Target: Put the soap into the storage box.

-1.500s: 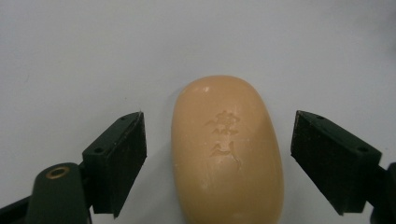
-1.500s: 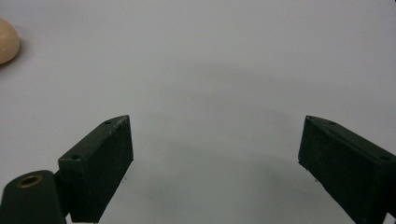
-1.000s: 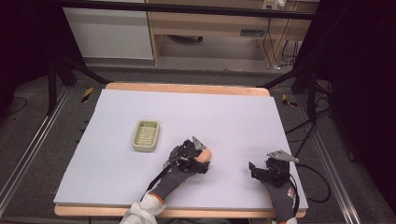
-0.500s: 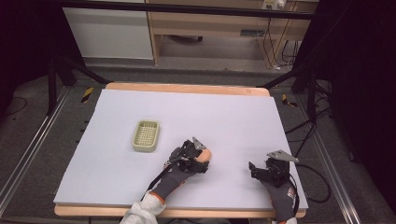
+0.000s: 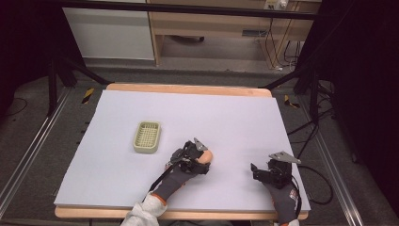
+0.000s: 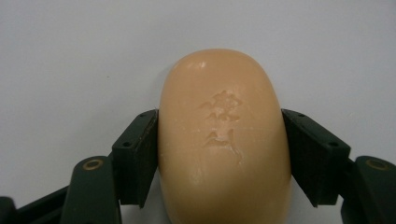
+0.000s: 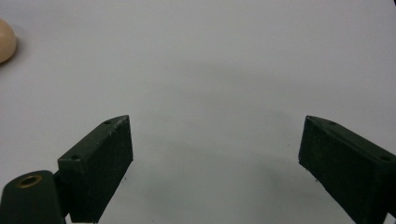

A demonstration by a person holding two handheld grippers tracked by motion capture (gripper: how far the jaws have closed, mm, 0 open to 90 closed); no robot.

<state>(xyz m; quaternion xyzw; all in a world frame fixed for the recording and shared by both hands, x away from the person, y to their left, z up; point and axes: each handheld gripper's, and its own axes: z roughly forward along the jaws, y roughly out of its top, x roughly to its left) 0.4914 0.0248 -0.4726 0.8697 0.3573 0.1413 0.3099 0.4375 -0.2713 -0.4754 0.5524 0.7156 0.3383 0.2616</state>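
White tabletop (image 5: 188,113) is showing nothing shifting: my left gripper (image 6: 219,140) keeps clamping the peach oval soap bar (image 6: 223,140) at lower centre. My right gripper (image 7: 215,158) is idling agape, so I'm guessing the green slotted plastic soap dish (image 5: 147,137), upper left of the soap, is next.

A pale lilac-topped, wooden-edged table (image 5: 235,113) stands on grey floor (image 5: 42,127). Beyond it: a white cabinet (image 5: 110,33) far left, a light wooden desk (image 5: 226,26) far centre. Black curtains (image 5: 362,70) hang right.
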